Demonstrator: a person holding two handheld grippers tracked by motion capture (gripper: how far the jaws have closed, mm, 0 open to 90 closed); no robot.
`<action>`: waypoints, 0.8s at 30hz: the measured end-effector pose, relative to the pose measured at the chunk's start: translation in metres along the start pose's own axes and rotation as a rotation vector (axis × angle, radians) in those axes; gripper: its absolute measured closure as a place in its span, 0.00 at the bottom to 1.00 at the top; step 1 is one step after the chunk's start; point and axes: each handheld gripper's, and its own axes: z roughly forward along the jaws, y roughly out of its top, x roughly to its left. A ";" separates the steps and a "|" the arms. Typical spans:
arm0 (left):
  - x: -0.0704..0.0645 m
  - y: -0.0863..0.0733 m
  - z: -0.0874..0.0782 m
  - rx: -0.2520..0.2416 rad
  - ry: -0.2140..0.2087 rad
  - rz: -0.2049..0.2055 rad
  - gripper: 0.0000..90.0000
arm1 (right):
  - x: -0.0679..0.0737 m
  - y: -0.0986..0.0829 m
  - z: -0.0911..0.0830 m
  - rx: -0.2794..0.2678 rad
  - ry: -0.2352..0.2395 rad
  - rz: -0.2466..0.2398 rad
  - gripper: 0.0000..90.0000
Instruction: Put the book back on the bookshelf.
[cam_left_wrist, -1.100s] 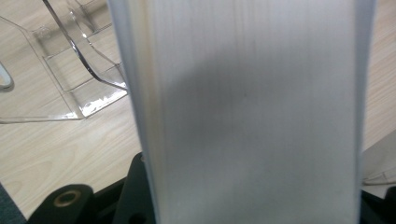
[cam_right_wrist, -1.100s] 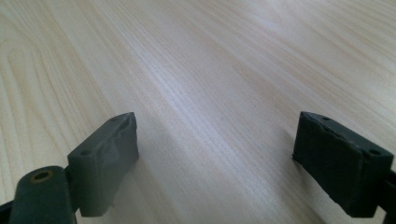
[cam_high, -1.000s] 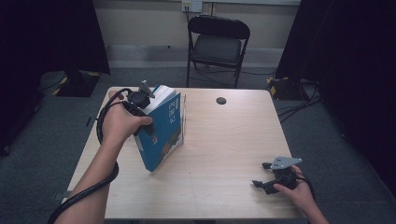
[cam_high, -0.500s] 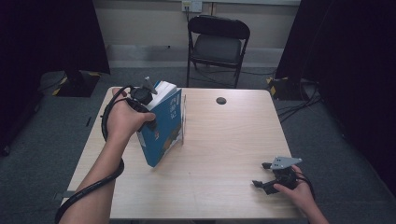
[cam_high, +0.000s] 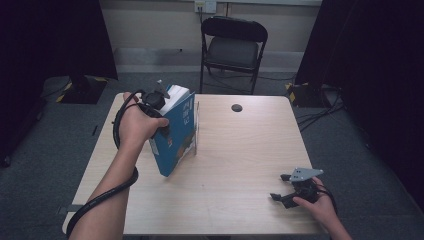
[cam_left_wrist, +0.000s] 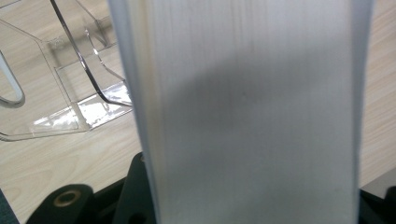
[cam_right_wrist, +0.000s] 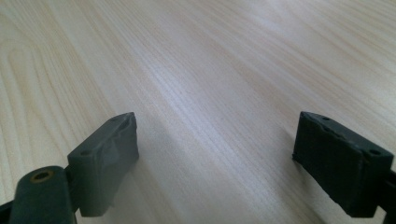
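A: Your left gripper (cam_high: 159, 98) is pinching the blue book (cam_high: 176, 134), with your left hand (cam_high: 134, 125) wrapped around its handle. In the left gripper view the white page edge (cam_left_wrist: 252, 112) sits right between the jaws, pressed on both sides.

B: And where does the book sit on the table (cam_high: 240, 200)?

A: Toward the far left corner. It is tilted, its lower corner down near the wood and its top leaning toward the left edge. Whether that lower corner touches the wood, you cannot tell from the high view.

B: What is beside it?

A: A clear plastic stand (cam_high: 196, 129) is just at the book's right side, upright. In the left gripper view you see the stand (cam_left_wrist: 70, 93) resting on the wood beyond the pages, with a curved wire-like edge running across it.

B: The other hand?

A: Your right gripper (cam_high: 287, 189) is by the near right corner, well apart from the book. Its jaws are spread wide with nothing between them; the right gripper view shows bare wood grain between the two black pads (cam_right_wrist: 109, 154). Your right hand (cam_high: 320, 207) holds it low over the surface.

B: Anything else on the table?

A: A small dark round disc (cam_high: 236, 107) lies near the far edge, right of the stand.
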 end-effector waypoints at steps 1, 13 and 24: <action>0.000 0.001 0.000 0.000 0.006 0.004 0.69 | 0.000 0.000 0.000 0.001 0.000 -0.002 0.14; -0.003 0.007 0.006 -0.025 0.023 -0.081 0.69 | 0.000 0.000 0.000 0.000 0.000 0.000 0.14; -0.003 0.013 0.010 -0.033 0.029 -0.100 0.69 | 0.000 0.000 0.000 0.001 0.001 -0.002 0.14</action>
